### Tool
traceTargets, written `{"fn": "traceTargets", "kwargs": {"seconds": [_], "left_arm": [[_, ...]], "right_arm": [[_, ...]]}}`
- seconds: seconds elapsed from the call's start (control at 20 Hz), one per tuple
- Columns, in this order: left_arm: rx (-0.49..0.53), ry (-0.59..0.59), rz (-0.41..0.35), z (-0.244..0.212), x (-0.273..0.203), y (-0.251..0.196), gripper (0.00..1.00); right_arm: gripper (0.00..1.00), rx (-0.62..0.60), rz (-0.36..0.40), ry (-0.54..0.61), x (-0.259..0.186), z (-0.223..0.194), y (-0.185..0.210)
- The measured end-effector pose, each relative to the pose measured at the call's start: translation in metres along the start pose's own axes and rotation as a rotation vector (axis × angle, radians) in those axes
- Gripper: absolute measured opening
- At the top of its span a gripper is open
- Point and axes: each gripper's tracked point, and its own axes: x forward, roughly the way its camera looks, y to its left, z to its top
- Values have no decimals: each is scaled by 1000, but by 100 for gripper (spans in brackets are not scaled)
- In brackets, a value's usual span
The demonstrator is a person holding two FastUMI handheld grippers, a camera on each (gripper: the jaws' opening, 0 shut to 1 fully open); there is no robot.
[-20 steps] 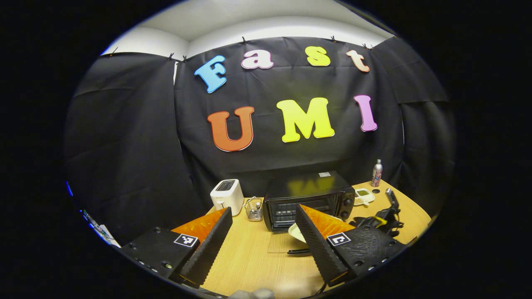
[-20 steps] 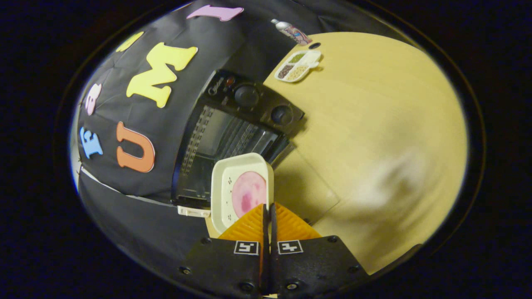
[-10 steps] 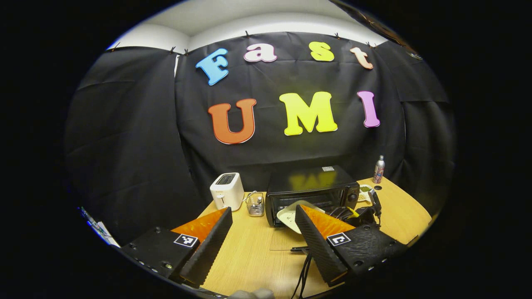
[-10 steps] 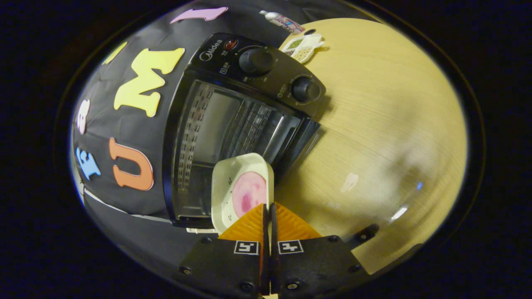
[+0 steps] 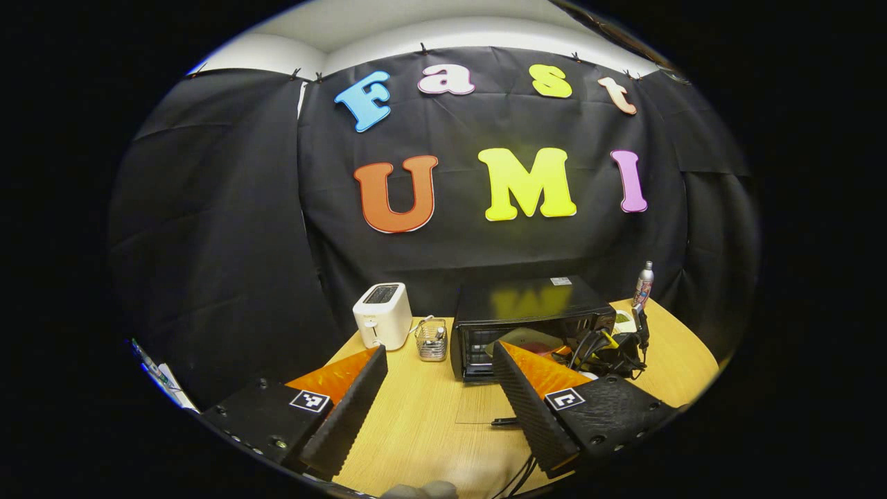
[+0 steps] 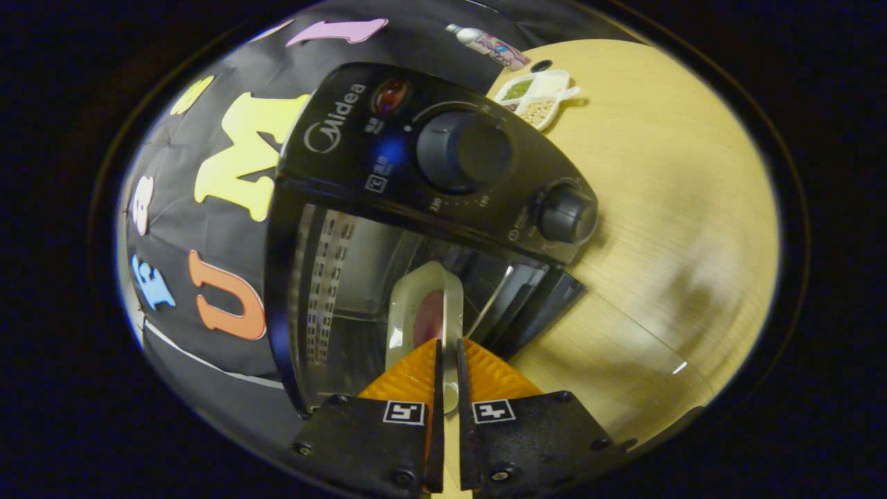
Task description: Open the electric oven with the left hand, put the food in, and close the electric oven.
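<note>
Right hand-held gripper (image 6: 447, 346): fingers nearly closed, pinching the near rim of a white plate (image 6: 409, 312) that carries a pink slice of food (image 6: 429, 319). The plate reaches ahead of the fingertips into the open cavity of the black electric oven (image 6: 388, 159), whose glass door (image 6: 617, 360) lies flat on the bench (image 6: 665, 180), to the gripper's right. Left hand-held gripper (image 5: 440, 374): fingers wide apart, holding nothing, raised above the bench well short of the oven. Beyond its left finger stand a white toaster (image 5: 381, 324) and a wire basket (image 5: 432, 341).
</note>
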Motion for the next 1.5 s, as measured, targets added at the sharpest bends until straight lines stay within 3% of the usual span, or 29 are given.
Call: {"fn": "traceTargets", "kwargs": {"seconds": [0.1,0.15,0.2,0.25,0.3,0.35,0.45,0.65,0.75,0.85,1.0,1.05,1.15,1.2,1.25,1.3,1.35,1.45,1.5], "left_arm": [[-5,2,-1,-1,2,-2,96],[-2,-2,2,-1,3,-1,97],[-2,-2,-1,-2,3,-2,97],[-2,-4,-3,-2,3,-3,96],[-1,-7,-6,-2,3,-4,97],[0,-9,-9,-2,2,-5,97],[3,-20,-21,-1,1,-9,97],[7,-43,-53,1,-4,-17,97],[8,-53,-75,1,-7,-23,97],[11,-60,-97,-4,-10,-28,97],[-11,-58,-142,-14,-15,-41,97],[-16,-55,-160,-19,-17,-46,97],[-22,-47,-183,-31,-18,-52,97],[-29,-38,-198,-39,-19,-56,97],[-36,-31,-215,-45,-19,-61,97],[-37,-24,-225,-50,-18,-65,97],[-33,-11,-231,-58,-15,-68,97],[-42,19,-227,-71,-11,-72,97],[-52,31,-225,-78,-9,-75,97]], "right_arm": [[7,-19,26,-8,-4,6,6],[15,-40,34,-2,-9,8,8],[34,-63,36,14,-12,6,9],[40,-98,25,23,-20,9,7],[55,-137,13,22,-28,13,4],[50,-175,0,26,-39,17,3],[57,-262,3,36,-67,23,7],[84,-461,-20,19,-131,39,8],[84,-570,-30,0,-164,50,13],[96,-672,-32,-42,-196,60,12],[95,-839,-49,-129,-245,86,20],[100,-896,-57,-156,-259,92,22],[95,-1011,-80,-229,-292,109,25],[100,-1044,-88,-256,-308,117,29],[96,-1073,-94,-283,-322,120,29],[100,-1085,-100,-301,-332,123,30],[96,-1094,-120,-310,-342,127,27],[100,-1101,-135,-317,-361,134,21],[96,-1111,-139,-329,-367,141,20]]}}
